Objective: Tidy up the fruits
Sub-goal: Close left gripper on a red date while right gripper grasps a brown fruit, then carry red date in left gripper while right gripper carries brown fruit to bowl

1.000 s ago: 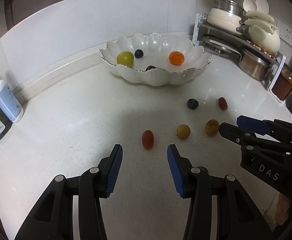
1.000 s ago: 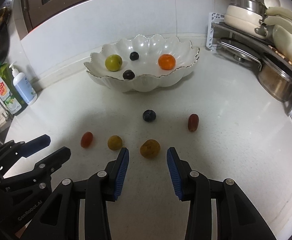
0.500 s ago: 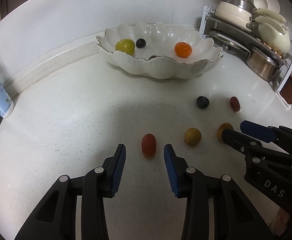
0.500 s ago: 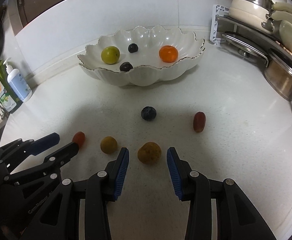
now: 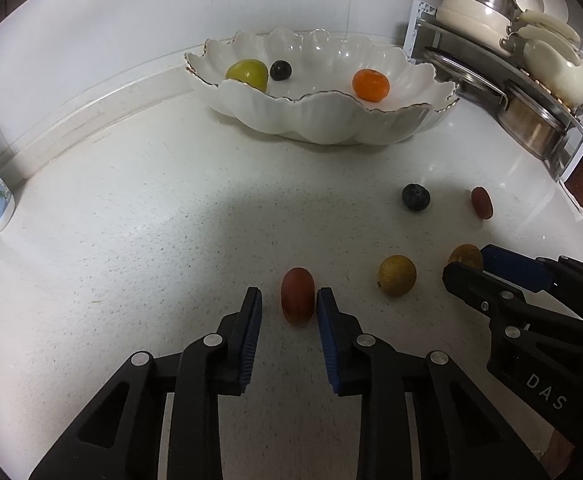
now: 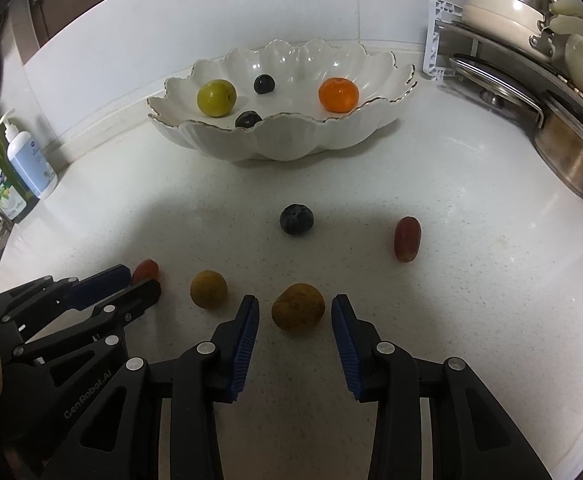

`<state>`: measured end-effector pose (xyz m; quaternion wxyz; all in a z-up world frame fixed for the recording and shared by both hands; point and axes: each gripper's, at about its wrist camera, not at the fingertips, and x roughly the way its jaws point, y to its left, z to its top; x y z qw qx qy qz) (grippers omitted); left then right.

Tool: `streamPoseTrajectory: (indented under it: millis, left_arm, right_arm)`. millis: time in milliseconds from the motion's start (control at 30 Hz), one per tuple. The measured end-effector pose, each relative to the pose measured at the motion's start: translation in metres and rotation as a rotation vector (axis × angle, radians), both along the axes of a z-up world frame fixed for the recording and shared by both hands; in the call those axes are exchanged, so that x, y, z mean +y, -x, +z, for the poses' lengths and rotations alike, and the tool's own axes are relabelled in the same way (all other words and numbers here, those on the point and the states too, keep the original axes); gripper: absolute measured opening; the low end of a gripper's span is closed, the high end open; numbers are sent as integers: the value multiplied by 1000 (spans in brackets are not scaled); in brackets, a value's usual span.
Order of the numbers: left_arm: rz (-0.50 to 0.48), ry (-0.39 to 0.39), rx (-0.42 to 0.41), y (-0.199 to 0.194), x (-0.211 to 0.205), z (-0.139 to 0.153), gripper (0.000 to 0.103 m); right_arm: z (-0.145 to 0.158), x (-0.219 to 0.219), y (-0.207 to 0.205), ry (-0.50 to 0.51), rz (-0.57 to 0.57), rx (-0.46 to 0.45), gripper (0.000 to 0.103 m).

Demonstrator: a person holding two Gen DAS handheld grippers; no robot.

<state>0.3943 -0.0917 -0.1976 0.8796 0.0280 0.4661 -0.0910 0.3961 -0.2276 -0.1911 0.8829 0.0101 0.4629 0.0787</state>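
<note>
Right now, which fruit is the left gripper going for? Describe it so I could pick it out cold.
Start at the scalloped white bowl and come forward across the white counter to the row of loose fruit. It is the leftmost one, the red oval grape lying between the open left gripper fingers; the brownish round fruit beside it is paler.

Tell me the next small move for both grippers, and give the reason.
Probably close both. The left gripper is open with the red grape between its pads, and the right gripper is open around the brown fruit. Both fruits lie on the counter, outside the bowl.
</note>
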Motion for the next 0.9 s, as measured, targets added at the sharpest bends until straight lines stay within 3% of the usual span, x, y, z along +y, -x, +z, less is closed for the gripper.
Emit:
streamPoseTrajectory:
  millis: [67,233,900]
  left_arm:
    - [-1,-2,-1,-1,0,0,26]
    - [-11,1,-6,-1,-2,-1,17]
    - [11,59,-63,19,0,36,17]
  right_arm:
    - [-2,0,0,6,3,5,30]
    - [-2,1,0,10,7,-3,29]
    - [30,-3,17,-22,17,-77,29]
